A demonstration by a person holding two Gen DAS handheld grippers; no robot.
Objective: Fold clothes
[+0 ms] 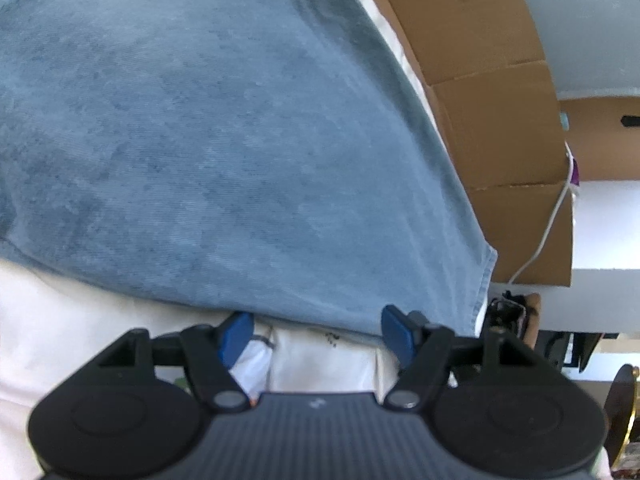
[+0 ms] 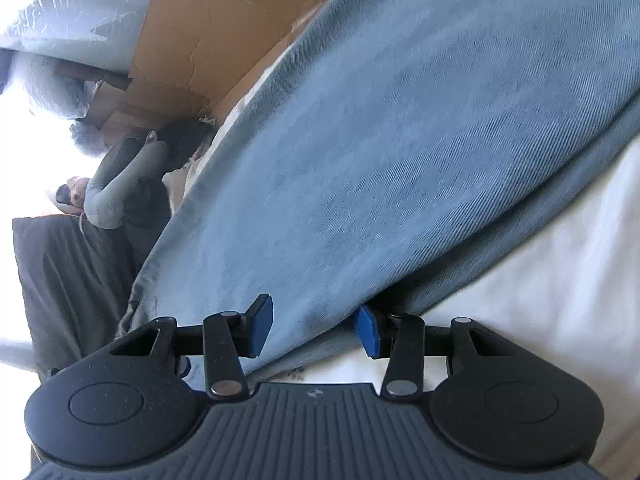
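Both the left gripper (image 1: 318, 334) and right gripper (image 2: 314, 330) gape wide at the blue denim's (image 1: 224, 128) near edge.

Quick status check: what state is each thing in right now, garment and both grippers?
Blue denim garment: spread flat over the white surface, not held.
Left gripper: jaws open, at the garment's near edge.
Right gripper: jaws open, denim edge between them.
Cardboard box: flaps open.
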